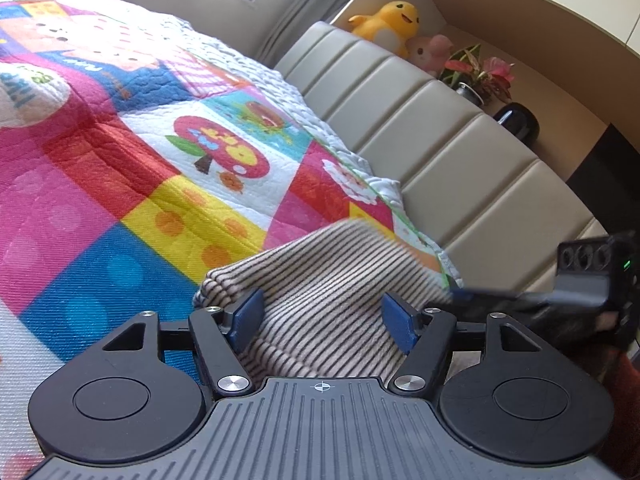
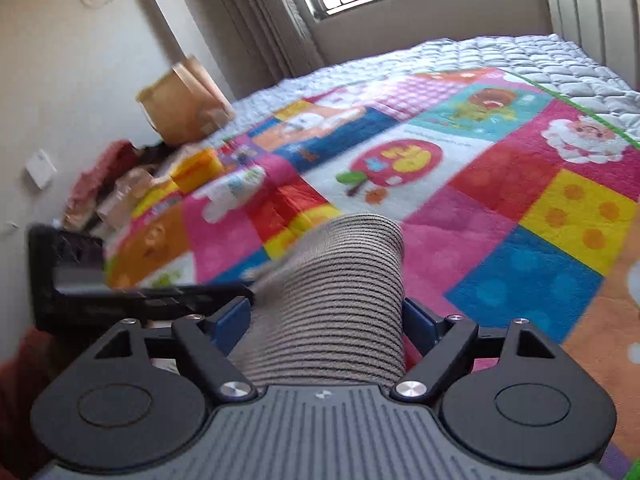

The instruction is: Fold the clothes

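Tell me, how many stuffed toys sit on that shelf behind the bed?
2. A yellow toy sits on the shelf behind the headboard, and a pink toy leans beside it, next to the plant. Others may be hidden out of view.

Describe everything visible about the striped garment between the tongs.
The beige knitted garment with thin dark stripes looks soft, ribbed and thick. It lies bunched over the colourful patchwork quilt, a rounded fold at its left edge. It runs between the open blue pads of the left tongs. In the right wrist view it humps up as a rounded roll between the right tongs, whose pads sit at its sides; a firm grip cannot be confirmed.
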`<state>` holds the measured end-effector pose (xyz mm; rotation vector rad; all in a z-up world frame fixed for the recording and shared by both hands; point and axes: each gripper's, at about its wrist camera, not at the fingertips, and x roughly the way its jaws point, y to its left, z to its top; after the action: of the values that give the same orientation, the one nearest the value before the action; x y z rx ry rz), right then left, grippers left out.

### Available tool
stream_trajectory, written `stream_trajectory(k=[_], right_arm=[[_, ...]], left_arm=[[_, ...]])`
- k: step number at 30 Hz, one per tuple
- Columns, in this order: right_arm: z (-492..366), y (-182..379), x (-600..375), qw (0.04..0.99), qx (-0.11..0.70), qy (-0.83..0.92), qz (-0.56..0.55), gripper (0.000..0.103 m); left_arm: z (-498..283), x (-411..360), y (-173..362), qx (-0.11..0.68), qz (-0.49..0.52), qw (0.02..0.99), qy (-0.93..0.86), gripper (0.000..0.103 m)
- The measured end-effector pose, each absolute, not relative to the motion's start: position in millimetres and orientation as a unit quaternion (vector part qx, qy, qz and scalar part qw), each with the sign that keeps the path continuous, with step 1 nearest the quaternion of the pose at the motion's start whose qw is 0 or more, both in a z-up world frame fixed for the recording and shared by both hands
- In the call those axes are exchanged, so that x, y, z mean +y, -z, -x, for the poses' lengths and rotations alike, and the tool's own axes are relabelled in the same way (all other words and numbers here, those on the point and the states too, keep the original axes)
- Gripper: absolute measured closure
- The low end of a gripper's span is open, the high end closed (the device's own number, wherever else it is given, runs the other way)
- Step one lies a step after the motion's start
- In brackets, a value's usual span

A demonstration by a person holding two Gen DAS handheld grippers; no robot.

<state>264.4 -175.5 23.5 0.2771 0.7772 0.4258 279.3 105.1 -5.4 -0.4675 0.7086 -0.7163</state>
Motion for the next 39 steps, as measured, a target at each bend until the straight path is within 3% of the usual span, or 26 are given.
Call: stream_trajectory(k=[2,7,9,10,12,14,16,17,18,26,33,39], right_arm=[[-261,-7,-183,0.893,0.386,-0.178,-0.144,0.008],[-237,0,-198,0.897,0.376,-0.157,-0.172,0.007],[-221,-4,-203,0.904,0.364,-0.152,-0.165,0.007],[-214,-6,-204,0.907,0.359,-0.151,-0.159,0.007],[-200,-8,-206,0.914,0.348,-0.149,-0.147,0.009],[-191,-9,-201,0.915,0.347,-0.152,-0.135,0.017],[-184,-10,-194,0.913,0.350,-0.163,-0.130,0.026],[-180,-13,-189,0.915,0.347,-0.164,-0.125,0.027],[-176,-17,-186,0.916,0.342,-0.168,-0.122,0.028],[-166,-19,-181,0.914,0.371,-0.145,-0.072,0.028],[-172,-69,-154,0.938,0.302,-0.167,-0.022,0.028],[-205,-33,-106,0.923,0.337,-0.173,0.063,0.026]], left_arm=[[-278,102,3,0.338,0.218,0.852,0.334,0.033],[-252,99,-16,0.340,0.206,0.865,0.306,0.031],[-238,99,-26,0.341,0.202,0.870,0.293,0.009],[-231,99,-31,0.341,0.199,0.873,0.286,0.008],[-218,99,-41,0.341,0.195,0.878,0.273,0.008],[-206,91,-34,0.359,0.196,0.866,0.289,0.008],[-198,80,-21,0.378,0.182,0.858,0.296,0.011],[-195,75,-12,0.390,0.171,0.856,0.292,0.017],[-194,73,-4,0.402,0.166,0.854,0.287,0.023],[-187,76,11,0.401,0.162,0.852,0.295,0.025],[-185,76,13,0.395,0.164,0.853,0.300,0.024],[-183,77,18,0.391,0.157,0.854,0.304,0.027]])
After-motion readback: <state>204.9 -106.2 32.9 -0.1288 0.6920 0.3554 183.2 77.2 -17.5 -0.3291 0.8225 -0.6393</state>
